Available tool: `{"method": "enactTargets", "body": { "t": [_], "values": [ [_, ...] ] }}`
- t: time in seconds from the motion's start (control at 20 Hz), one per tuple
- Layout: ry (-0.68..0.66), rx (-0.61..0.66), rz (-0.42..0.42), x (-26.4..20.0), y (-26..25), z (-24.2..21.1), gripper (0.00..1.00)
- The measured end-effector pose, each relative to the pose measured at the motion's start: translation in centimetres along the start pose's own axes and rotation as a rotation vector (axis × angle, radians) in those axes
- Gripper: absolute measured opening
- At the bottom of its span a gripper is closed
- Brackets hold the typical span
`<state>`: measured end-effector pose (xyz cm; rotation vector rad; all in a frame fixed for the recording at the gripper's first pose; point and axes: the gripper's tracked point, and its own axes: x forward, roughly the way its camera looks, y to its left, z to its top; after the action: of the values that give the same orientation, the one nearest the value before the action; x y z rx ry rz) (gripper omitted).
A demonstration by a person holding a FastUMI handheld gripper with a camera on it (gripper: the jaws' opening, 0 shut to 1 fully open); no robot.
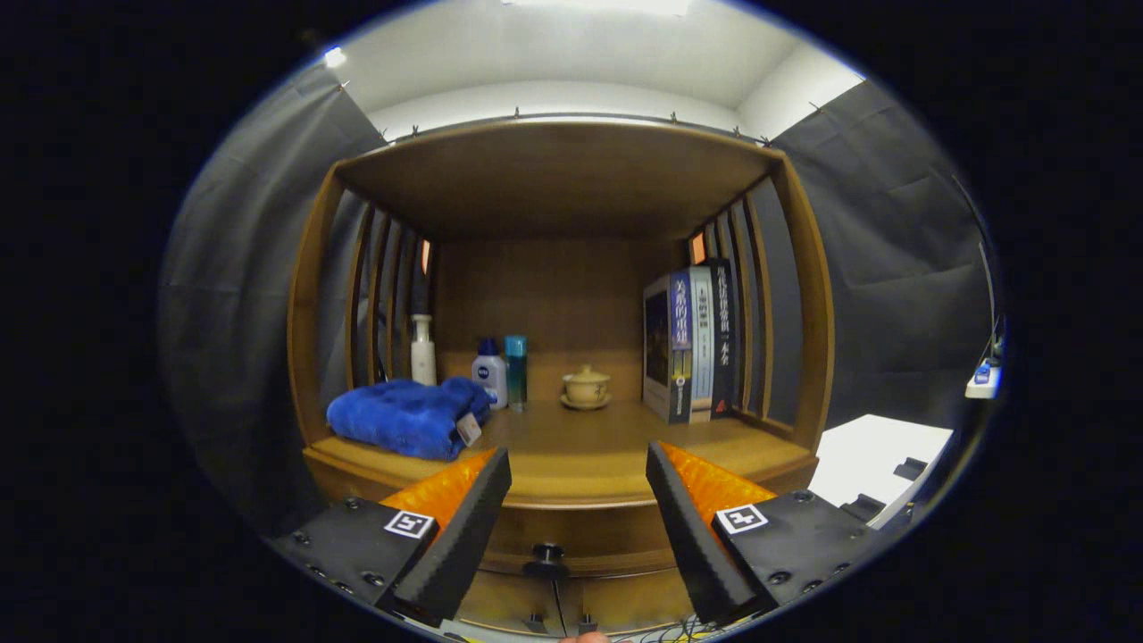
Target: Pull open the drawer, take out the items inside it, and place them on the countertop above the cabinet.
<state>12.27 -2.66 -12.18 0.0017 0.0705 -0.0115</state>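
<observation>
Wide apart and empty, the gripper's (579,500) fingers flank the small dark round drawer knob (546,557), low between them on the shut wooden drawer front (585,543); lower, centre, then pinch the knob squarely; pull straight back, below the wooden countertop (580,455).

On the countertop (571,446) ahead of me, a folded towel (406,415) lies left, bottles (489,371) behind it, a lidded cup (586,386) mid-back, books (692,344) right; the drawer knob (546,554) sits below, between my hand-held gripper (579,509) fingers, spread apart.

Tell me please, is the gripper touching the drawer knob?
Apart: the gripper view shows the open gripper with the knob low between its fingers, clear of both.
</observation>
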Motion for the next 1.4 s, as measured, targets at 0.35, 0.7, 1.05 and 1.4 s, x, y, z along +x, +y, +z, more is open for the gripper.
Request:
{"method": "enactTargets", "body": {
  "t": [0.35,0.7,1.05,1.4],
  "values": [
    [0.054,-0.018,0.013,1.8,1.3,-6.9,0.99],
    [0.113,0.008,-0.004,3.2,1.4,-10.5,0.94],
    [0.146,0.026,-0.029,3.6,1.1,-12.2,0.78],
    [0.150,0.028,-0.026,3.6,1.3,-12.6,0.47]
  ]
}}
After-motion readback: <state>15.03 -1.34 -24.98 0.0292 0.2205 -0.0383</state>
